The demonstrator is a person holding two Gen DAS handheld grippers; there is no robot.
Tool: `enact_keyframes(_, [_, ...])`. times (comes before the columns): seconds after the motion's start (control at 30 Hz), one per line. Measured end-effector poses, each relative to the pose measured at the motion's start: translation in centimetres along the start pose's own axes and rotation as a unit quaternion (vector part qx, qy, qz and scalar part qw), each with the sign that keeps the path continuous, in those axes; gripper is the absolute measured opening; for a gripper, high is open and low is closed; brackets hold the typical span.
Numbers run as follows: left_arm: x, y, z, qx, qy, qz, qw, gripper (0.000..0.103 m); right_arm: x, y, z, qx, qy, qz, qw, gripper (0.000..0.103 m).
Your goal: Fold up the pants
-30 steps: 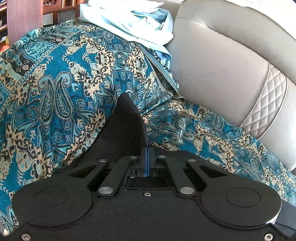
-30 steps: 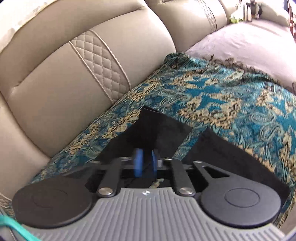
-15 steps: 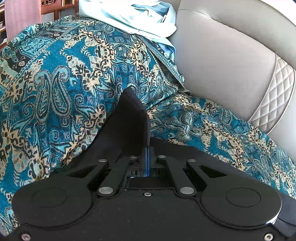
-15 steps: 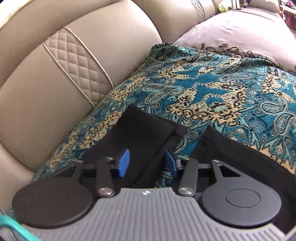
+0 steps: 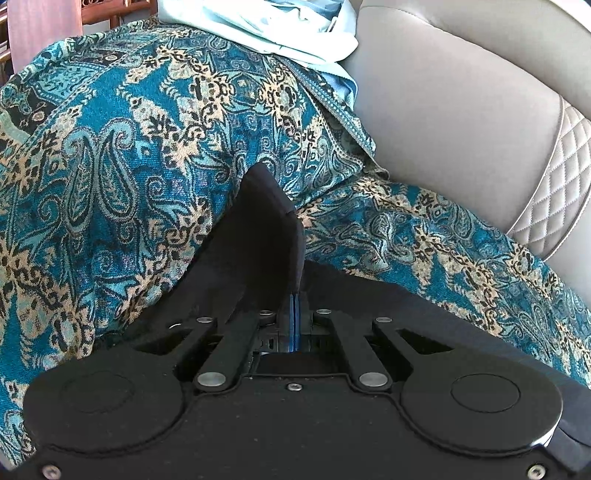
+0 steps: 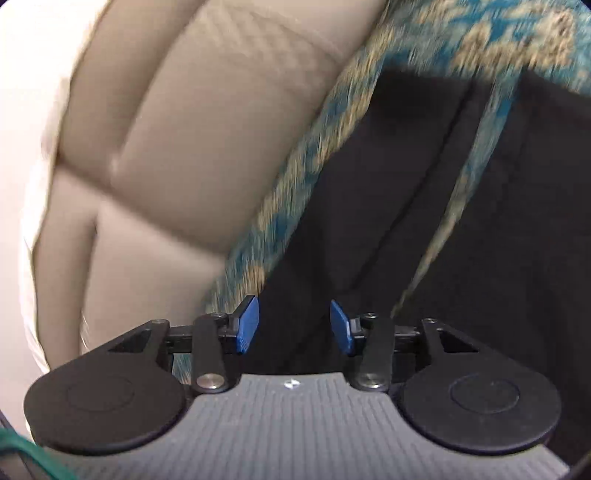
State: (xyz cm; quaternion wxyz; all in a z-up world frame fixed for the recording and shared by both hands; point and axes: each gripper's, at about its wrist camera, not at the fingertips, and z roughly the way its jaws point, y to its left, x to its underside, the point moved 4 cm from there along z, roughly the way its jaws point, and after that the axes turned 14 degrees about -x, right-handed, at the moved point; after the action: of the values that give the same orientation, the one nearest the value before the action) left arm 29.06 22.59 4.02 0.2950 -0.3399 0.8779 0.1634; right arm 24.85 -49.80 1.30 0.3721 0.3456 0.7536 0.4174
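The black pants (image 5: 258, 236) lie on a teal paisley throw (image 5: 110, 140) over a sofa seat. My left gripper (image 5: 295, 314) is shut on a raised corner of the pants, and the fabric stands up in a peak in front of the blue pads. In the right wrist view the pants (image 6: 369, 206) spread flat under and ahead of my right gripper (image 6: 294, 325), which is open with nothing between its blue pads (image 6: 248, 325). This view is motion-blurred. A strip of throw (image 6: 458, 206) shows between two black parts of the pants.
The beige leather sofa backrest (image 5: 461, 92) with a quilted panel (image 5: 554, 192) rises behind the throw; it also fills the left of the right wrist view (image 6: 166, 147). Pale blue clothes (image 5: 280, 29) are piled at the back. Dark wooden furniture (image 5: 40, 29) stands at far left.
My right gripper opened, letting go of the pants fabric, then swung quickly, so its view is now blurred and closer to the pants. My left gripper stays shut on the pants and moved slightly.
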Motion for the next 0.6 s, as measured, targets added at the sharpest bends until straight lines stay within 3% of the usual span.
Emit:
enact_keyframes(0.13, [-0.2, 0.2, 0.1, 0.002, 0.000, 0.002, 1.0000, 0.002, 1.9, 0.2, 1.9, -0.011, 0.025, 0.028, 0.999, 0.056])
enact_keyframes(0.2, [-0.2, 0.3, 0.3, 0.002, 0.002, 0.001, 1.0000, 0.002, 2.0, 0.5, 2.6, -0.011, 0.016, 0.026, 0.999, 0.060])
enact_keyframes(0.27, [-0.3, 0.5, 0.5, 0.003, 0.005, -0.002, 1.0000, 0.002, 1.8, 0.6, 3.2, 0.001, -0.005, 0.016, 1.000, 0.059])
enact_keyframes(0.5, [-0.3, 0.9, 0.9, 0.000, 0.007, -0.007, 1.0000, 0.002, -0.3, -0.2, 2.8, 0.041, -0.136, 0.002, 0.990, 0.054])
enact_keyframes(0.6, [-0.3, 1.2, 1.3, -0.003, 0.009, -0.009, 0.9999, 0.002, -1.6, -1.3, 2.7, 0.062, -0.187, 0.014, 0.980, 0.045])
